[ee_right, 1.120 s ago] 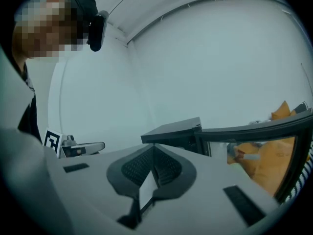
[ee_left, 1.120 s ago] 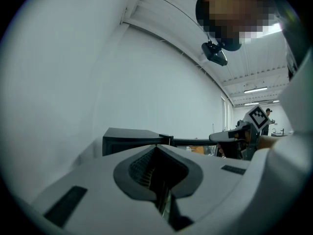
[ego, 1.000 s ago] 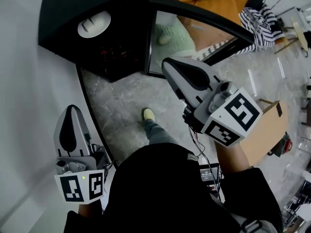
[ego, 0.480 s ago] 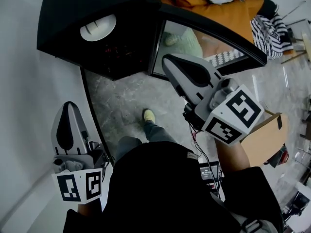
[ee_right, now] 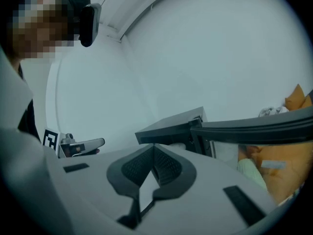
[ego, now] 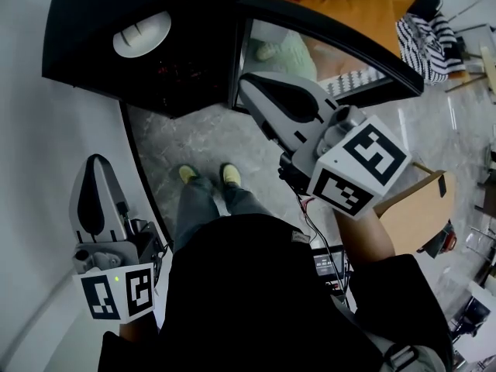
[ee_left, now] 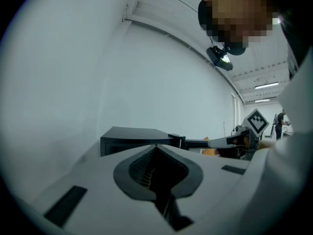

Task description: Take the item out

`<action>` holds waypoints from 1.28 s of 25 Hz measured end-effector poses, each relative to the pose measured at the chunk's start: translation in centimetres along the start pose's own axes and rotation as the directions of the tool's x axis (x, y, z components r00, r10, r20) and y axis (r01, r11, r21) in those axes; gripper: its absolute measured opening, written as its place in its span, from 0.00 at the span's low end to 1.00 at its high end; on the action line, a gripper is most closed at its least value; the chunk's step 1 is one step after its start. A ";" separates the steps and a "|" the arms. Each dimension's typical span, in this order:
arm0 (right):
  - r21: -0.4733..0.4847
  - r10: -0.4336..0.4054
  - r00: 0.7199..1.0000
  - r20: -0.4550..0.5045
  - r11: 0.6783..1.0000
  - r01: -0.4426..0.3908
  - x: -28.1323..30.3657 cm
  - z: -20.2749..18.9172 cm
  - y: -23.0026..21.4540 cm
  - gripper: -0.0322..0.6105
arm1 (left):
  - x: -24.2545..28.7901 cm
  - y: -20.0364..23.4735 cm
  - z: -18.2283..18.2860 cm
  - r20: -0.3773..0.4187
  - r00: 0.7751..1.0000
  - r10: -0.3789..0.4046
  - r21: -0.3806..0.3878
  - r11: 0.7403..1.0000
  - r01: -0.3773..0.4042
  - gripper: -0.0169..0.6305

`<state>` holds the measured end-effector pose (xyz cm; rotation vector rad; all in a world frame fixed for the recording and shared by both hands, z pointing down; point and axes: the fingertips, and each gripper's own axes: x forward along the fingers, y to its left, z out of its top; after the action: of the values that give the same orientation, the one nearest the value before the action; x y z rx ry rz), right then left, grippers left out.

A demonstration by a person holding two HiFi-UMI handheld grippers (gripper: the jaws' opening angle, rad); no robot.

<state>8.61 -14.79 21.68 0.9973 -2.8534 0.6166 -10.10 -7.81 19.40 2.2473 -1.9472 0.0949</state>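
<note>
Oven (ego: 77,49) door (ego: 310,53) stands wide open; white dish (ego: 142,33) inside lies well ahead of left gripper (ego: 94,160) and right gripper (ego: 248,84), fingers (ee_right: 171,168) clenched empty.

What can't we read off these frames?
- White round item, head view: too small to identify; whether it sits inside or atop the black box is unclear.
- Box interior, head view: too dark.
- Box opening, right gripper view: mostly behind the right hand-held gripper, shut and empty.
- Box front, left gripper view: hidden by the left hand-held gripper.

Two claws (ego: 94,163) (ego: 248,82), one black box (ego: 85,10), one white item (ego: 142,33)
</note>
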 end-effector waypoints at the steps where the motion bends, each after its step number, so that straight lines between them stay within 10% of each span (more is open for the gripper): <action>1: 0.008 -0.001 1.000 -0.004 1.000 0.001 0.1 -0.2 -0.1 0.06 | 0.1 0.0 -0.1 -0.003 1.000 -0.001 -0.002 1.000 0.001 0.04; 32: 0.266 -0.042 0.986 -0.162 0.960 0.084 12.8 -7.1 -2.5 0.06 | 6.2 7.4 -6.6 -0.117 0.992 -0.050 -0.107 0.994 0.038 0.04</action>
<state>-0.54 -21.28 31.40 1.0184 -2.6389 1.0531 -16.13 -13.80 27.52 2.1638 -1.7981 0.1167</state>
